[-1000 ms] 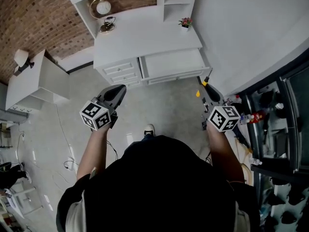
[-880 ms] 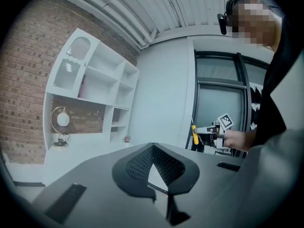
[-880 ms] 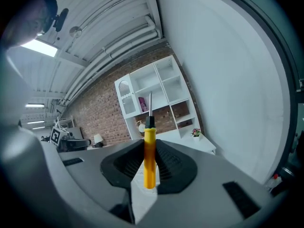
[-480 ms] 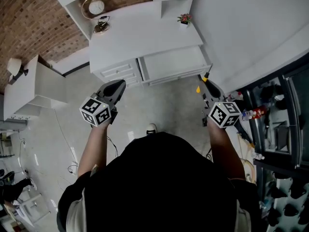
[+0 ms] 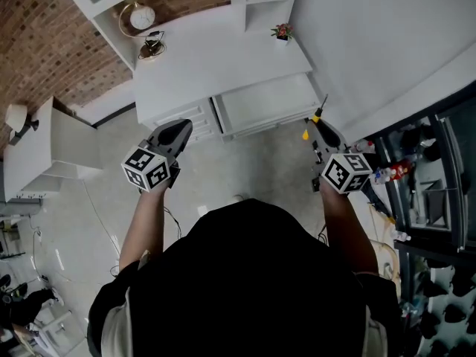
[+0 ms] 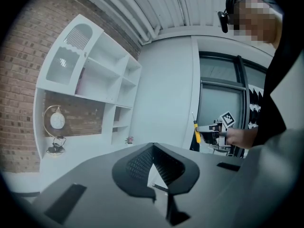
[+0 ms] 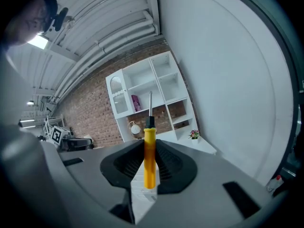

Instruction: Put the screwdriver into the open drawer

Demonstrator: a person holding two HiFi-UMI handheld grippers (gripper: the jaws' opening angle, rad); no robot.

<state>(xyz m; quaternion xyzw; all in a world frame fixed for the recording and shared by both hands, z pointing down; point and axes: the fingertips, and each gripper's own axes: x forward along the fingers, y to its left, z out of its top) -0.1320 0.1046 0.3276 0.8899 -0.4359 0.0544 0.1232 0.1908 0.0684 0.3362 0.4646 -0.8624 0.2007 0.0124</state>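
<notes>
A white desk [image 5: 223, 62] stands just ahead of my left gripper [image 5: 178, 129] and my right gripper [image 5: 318, 127]. Its open drawer [image 5: 268, 103] juts out toward my right gripper. On the desktop, far ahead of my left gripper, a round clock [image 5: 141, 17] stands with a small dark thing [image 5: 152, 47] just beside it. A little potted plant [image 5: 282, 32] sits at the far corner ahead of my right gripper. White shelves [image 5: 264, 2] rise from the desk's back. Below both grippers lies a pale floor [image 5: 260, 158], with a thin cable [image 5: 95, 210] on it, out to the left of my left gripper.
</notes>
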